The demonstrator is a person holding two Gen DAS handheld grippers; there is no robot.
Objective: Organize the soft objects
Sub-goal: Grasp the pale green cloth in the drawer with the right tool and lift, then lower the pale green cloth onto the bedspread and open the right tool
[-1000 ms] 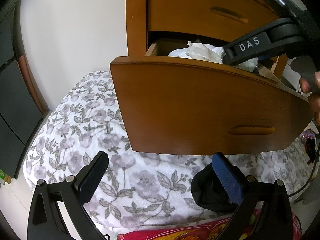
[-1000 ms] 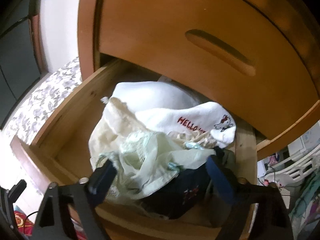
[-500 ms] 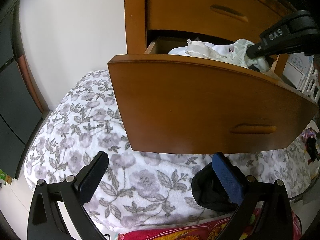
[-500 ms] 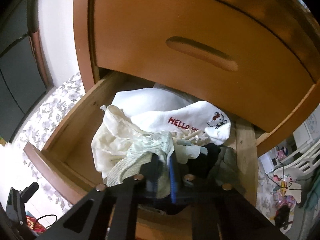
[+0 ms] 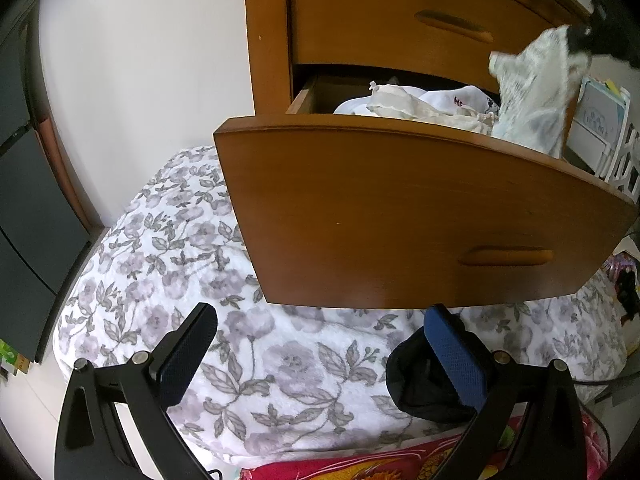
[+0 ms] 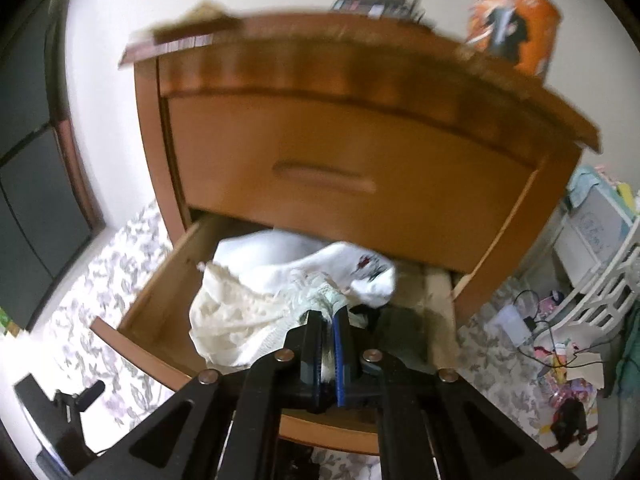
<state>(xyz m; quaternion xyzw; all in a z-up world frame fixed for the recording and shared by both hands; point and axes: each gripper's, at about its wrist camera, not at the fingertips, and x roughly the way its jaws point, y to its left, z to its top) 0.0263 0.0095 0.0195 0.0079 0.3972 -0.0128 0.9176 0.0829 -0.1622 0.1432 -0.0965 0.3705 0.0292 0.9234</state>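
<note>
Now pinching the pale green lace cloth [image 6: 320,300] in the right gripper [image 6: 329,322], jaws just closed on it, and lifting it clear of the open drawer [image 6: 160,300], beginning the sorting; left gripper [image 5: 316,344] hanging spread, empty.

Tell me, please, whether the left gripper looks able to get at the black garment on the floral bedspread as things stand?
Probably yes: the left gripper is open, and the black garment lies beside its right finger on the floral bedspread, uncovered.

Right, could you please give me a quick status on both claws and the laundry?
Right claw shut on pale lace garment, lifted above open drawer. Left claw open, empty, over floral blanket. Nothing in the way.
</note>
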